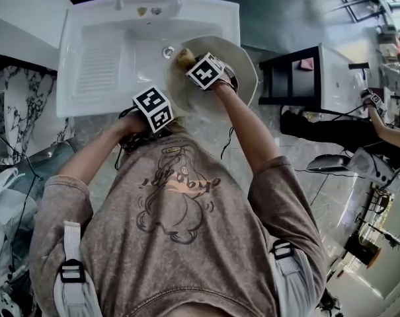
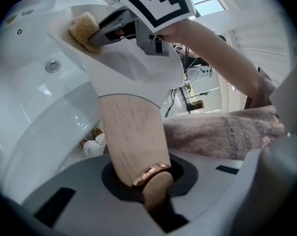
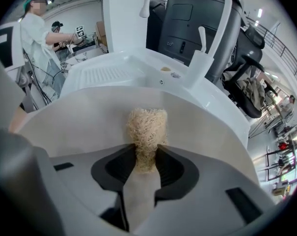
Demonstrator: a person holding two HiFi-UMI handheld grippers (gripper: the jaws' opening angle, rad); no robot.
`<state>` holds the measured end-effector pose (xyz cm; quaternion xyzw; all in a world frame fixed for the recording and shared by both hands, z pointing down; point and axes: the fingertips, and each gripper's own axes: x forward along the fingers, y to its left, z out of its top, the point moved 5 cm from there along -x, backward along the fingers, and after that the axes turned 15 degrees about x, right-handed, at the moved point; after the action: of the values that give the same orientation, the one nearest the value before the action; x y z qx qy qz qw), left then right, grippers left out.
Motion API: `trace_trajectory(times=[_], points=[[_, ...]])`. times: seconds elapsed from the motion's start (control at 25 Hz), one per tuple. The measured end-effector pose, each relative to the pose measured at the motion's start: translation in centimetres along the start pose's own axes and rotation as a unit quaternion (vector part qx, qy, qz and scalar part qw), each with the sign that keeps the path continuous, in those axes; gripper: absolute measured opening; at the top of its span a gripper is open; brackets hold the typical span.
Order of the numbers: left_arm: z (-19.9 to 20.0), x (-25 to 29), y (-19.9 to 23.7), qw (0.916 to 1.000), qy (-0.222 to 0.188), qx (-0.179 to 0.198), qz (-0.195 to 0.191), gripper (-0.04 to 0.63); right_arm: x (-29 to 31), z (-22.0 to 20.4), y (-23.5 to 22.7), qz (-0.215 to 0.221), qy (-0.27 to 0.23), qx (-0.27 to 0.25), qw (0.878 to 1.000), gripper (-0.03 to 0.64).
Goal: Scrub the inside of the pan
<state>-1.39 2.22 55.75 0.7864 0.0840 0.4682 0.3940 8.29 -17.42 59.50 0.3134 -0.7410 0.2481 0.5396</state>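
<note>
A cream-white pan (image 1: 238,66) is held tilted over the right end of the white sink (image 1: 94,65). Its pale wooden handle (image 2: 131,136), with a copper ring near the end, sits between the jaws of my left gripper (image 2: 149,183), which is shut on it. In the head view the left gripper (image 1: 159,113) is at the sink's front edge. My right gripper (image 3: 146,162) is shut on a tan loofah scrubber (image 3: 147,127), whose tip presses against the pan's inner wall (image 3: 84,119). The left gripper view shows the scrubber (image 2: 83,31) high inside the pan (image 2: 138,68).
The sink has a drain (image 1: 168,51), a ribbed washboard slope (image 1: 98,66) and a faucet (image 3: 207,38) at the back. A marble counter (image 1: 14,104) lies left of it, a black-and-white shelf unit (image 1: 299,78) right. Other people stand nearby (image 3: 40,28).
</note>
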Motion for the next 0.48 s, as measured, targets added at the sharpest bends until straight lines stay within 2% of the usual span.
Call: trace_trajectory(times=[0.2, 0.32, 0.48], points=[[-0.1, 0.0, 0.1, 1.0, 0.001, 0.001, 0.0, 0.055, -0.1, 1.3, -1.3, -0.024, -0.033, -0.031, 0.999, 0.141], [-0.1, 0.0, 0.2, 1.0, 0.001, 0.001, -0.001, 0.055, -0.3, 0.4, -2.7, -0.048, -0.011, -0.022, 0.999, 0.14], [-0.1, 0.0, 0.2, 1.0, 0.001, 0.0, 0.0, 0.055, -0.6, 0.2, -3.9, -0.06, -0.015, -0.025, 0.998, 0.14]])
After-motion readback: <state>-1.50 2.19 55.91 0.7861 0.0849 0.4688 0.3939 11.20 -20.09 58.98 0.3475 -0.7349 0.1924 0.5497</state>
